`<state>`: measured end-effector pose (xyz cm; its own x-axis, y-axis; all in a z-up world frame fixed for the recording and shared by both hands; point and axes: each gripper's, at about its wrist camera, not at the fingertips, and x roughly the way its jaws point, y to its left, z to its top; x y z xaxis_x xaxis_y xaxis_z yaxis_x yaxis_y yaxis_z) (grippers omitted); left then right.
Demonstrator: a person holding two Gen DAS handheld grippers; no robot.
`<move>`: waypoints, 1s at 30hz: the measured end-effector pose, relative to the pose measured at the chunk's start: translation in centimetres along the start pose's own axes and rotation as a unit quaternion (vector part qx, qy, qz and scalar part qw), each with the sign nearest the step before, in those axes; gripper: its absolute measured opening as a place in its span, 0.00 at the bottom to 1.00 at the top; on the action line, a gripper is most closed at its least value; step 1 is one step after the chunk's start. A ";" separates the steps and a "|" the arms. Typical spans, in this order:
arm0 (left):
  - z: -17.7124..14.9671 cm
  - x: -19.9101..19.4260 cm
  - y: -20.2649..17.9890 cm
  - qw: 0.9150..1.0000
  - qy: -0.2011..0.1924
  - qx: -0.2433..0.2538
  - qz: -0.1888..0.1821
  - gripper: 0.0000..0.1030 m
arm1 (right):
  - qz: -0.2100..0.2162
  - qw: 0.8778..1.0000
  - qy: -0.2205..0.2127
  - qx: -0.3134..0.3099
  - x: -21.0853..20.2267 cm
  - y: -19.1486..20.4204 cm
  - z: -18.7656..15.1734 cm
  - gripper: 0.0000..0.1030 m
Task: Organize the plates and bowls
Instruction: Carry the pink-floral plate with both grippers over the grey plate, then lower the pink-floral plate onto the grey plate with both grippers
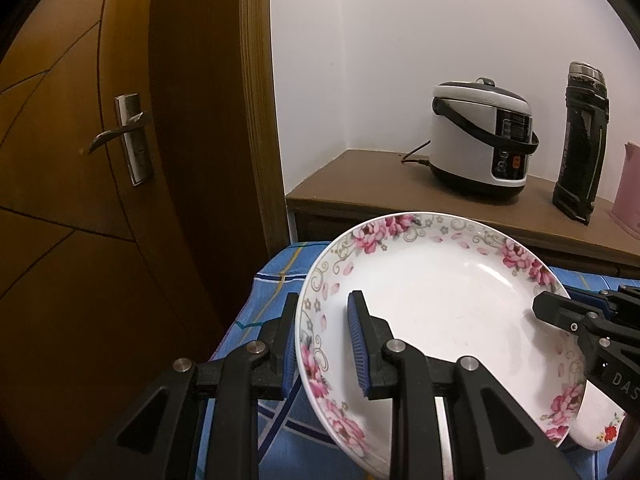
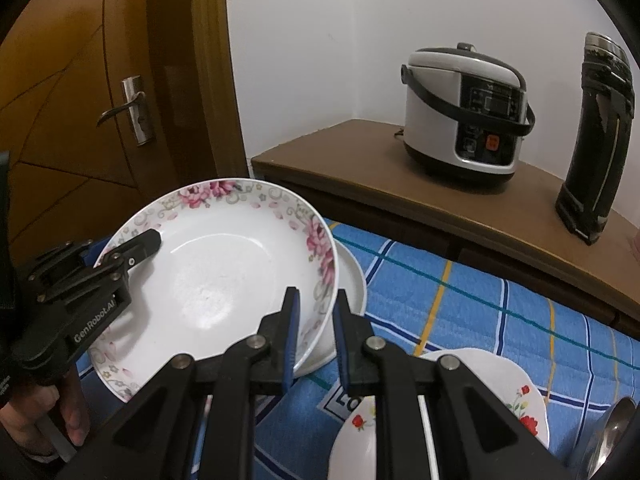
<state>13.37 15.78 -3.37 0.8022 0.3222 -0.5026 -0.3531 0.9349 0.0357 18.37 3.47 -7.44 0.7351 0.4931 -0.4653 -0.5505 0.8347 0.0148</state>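
We carry the flowered plate (image 1: 440, 312) between both hands, each pair of tongs clamped on opposite edges of its rim: the left tongs (image 1: 324, 344) on one side, the right tongs (image 2: 316, 332) on the other, likely so the wide, shallow dish stays balanced. It hangs tilted above the blue checked cloth (image 2: 480, 304), over a plain white plate (image 2: 352, 280) where it seems meant to stack. Its centre is white, its rim ringed with pink blossoms and grey scrolls. A red-flowered dish (image 2: 516, 396) lies nearby.
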 end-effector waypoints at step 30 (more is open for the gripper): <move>0.2 6.9 0.3 0.998 0.044 -0.007 -0.038 0.25 | -0.056 0.997 0.061 0.007 4.4 -0.3 1.1 0.16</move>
<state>18.89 18.33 -6.61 0.7818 0.2354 -0.5773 -0.3004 0.9536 -0.0180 22.16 5.68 -8.56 0.7379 0.3636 -0.5685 -0.4612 0.8867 -0.0315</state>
